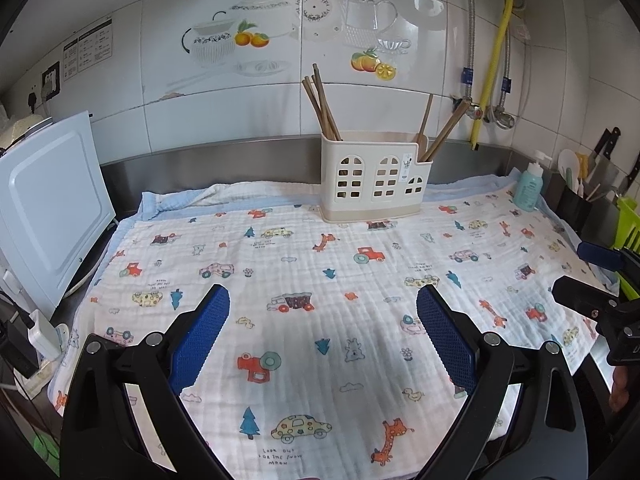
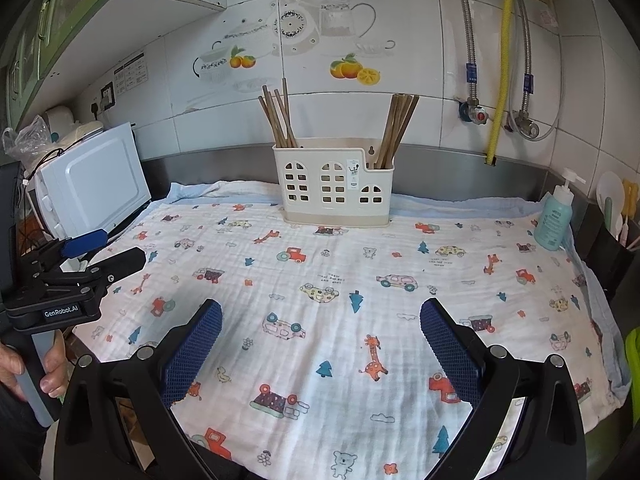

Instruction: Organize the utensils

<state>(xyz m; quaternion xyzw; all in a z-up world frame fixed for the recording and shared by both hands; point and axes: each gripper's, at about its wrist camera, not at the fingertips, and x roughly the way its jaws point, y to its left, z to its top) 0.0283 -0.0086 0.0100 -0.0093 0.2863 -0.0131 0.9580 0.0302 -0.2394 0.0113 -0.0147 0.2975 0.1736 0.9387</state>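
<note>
We see the left hand-held gripper point(image 1: 323, 312) low in the centre of the left wrist view, its two blue-padded fingers point(image 1: 202, 336) spread wide with nothing between them, only the printed cloth point(image 1: 320, 280) below. The right hand-held gripper point(image 2: 321, 326) sits likewise at the bottom centre of the right wrist view, fingers point(image 2: 194, 346) wide apart and holding nothing. We note each tool in the other's picture: the right one enters at the right edge of the left wrist view, the left one at the left edge of the right wrist view, where a hand point(image 2: 36, 364) grips its handle. The cloth, patterned with cars, trees and giraffes, covers the tabletop point(image 1: 132, 178), and we find no loose utensils lying on it. The cream utensil holder point(image 1: 374, 176) stands upright on the far side of the cloth, in the upper middle of both views, against the steel back edge. We count one bundle of wooden chopsticks point(image 1: 320, 106) leaning in its left compartment and a second bundle point(image 2: 396, 130) in the lower right compartment; in the left wrist view a wooden spoon point(image 1: 424, 124) also shows there. A white microwave point(image 1: 52, 208) stands at the left edge, and a blue pump bottle point(image 2: 556, 216) stands on the right edge of the cloth.
</note>
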